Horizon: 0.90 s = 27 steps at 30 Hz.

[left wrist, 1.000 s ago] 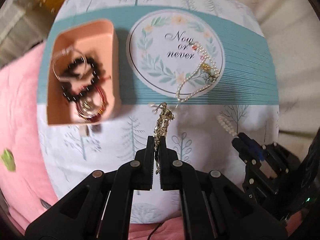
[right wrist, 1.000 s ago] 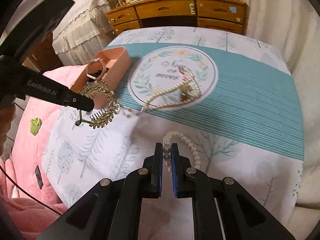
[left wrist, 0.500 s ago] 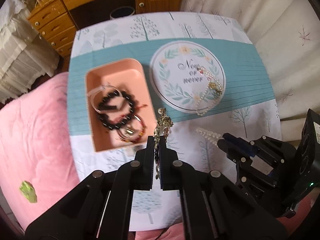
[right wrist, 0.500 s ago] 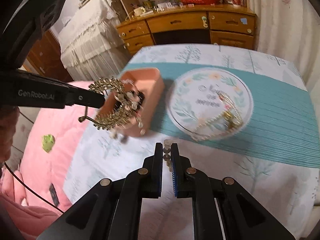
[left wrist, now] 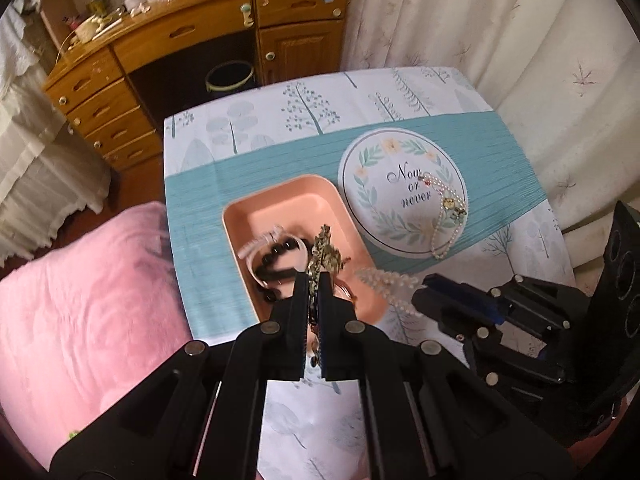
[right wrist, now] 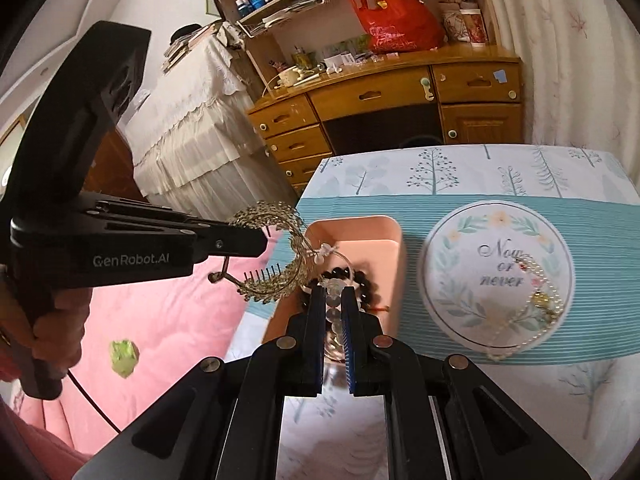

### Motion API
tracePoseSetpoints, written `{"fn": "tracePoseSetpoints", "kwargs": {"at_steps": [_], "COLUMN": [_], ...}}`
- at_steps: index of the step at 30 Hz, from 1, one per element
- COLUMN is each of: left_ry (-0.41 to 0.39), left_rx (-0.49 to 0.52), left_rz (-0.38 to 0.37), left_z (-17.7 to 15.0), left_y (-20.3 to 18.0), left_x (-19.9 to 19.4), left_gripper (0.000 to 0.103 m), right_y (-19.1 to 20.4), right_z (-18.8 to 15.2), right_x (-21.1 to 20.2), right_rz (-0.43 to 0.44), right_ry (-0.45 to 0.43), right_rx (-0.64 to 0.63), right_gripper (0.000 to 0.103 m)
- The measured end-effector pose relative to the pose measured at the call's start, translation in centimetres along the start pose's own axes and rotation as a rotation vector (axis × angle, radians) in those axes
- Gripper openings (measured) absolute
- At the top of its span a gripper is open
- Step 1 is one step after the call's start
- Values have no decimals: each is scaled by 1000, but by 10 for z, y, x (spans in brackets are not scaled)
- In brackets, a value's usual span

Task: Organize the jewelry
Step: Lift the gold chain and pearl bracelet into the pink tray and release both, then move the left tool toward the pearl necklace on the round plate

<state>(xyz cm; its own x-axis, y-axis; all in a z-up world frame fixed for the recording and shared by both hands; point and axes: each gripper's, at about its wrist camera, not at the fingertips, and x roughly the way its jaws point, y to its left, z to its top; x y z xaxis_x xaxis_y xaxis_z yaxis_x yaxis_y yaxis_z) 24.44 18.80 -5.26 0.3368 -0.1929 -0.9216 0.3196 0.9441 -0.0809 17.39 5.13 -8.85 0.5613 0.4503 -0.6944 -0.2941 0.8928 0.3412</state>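
Note:
My left gripper point(left wrist: 314, 280) is shut on a gold leaf-shaped hair comb point(left wrist: 325, 254), held in the air over the pink tray point(left wrist: 280, 204); it also shows in the right wrist view point(right wrist: 276, 264). My right gripper point(right wrist: 333, 298) is shut on a clear bead bracelet point(right wrist: 333, 304), which shows in the left wrist view point(left wrist: 384, 280) near the tray's right edge. The tray point(right wrist: 360, 232) holds a black bead bracelet point(left wrist: 276, 270) and a thin white bangle point(left wrist: 260, 242). A pearl necklace point(left wrist: 446, 224) lies on the round "Now or never" dish point(left wrist: 380, 184).
The table has a tree-print cloth with a teal band point(left wrist: 500, 148). A pink blanket point(left wrist: 80, 300) lies left of it. A wooden desk with drawers point(left wrist: 192, 48) and a dark bin point(left wrist: 230, 76) stand behind. Curtains point(left wrist: 500, 20) hang at right.
Both grippers rose and pulled back, each keeping its load. The left carried the gold comb left until it hangs over the pink tray; the right lifted the bead bracelet off the cloth toward the tray.

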Motion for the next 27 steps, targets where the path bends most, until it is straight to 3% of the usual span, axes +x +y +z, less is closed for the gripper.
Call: {"fn": "tracePoseSetpoints", "kwargs": {"at_steps": [3,4,5,6,7,9,11,12,19,27], "left_ry": [0,7,14,18,24,32,24,15,27,0], "left_rx": [15,19,17,16,10,-9,-28,-33,21,65], "left_rz": [-24,-19,-6,2,7,-3,-13,-13,-2,-48], "left_z": [2,2,2,1,2,2,1,2,3,7], "left_y": [10,10,12,14,16,19,21,22,0,-57], "left_x": [5,8,10,11,13,15,16,15,23,28], "left_gripper": [2,4,5,5,8,21,52,56,64,65], "right_y": [12,12,13,13,11,9,3,-4,-49,-112], "right_z": [1,1,0,-1,-2,-4,-7,-9,-21,-42], "right_x": [9,15,21,23,24,22,22,19,24,9], "right_rz": [-10,-17,-35,-42,-31,-15,-26,-30,-86,-189], "right_ry": [10,25,43,51,46,25,27,28,69,130], "right_rx": [16,20,33,55,72,105,126,134,252,379], "right_gripper": [8,13,19,35,44,48,52,55,67,72]}}
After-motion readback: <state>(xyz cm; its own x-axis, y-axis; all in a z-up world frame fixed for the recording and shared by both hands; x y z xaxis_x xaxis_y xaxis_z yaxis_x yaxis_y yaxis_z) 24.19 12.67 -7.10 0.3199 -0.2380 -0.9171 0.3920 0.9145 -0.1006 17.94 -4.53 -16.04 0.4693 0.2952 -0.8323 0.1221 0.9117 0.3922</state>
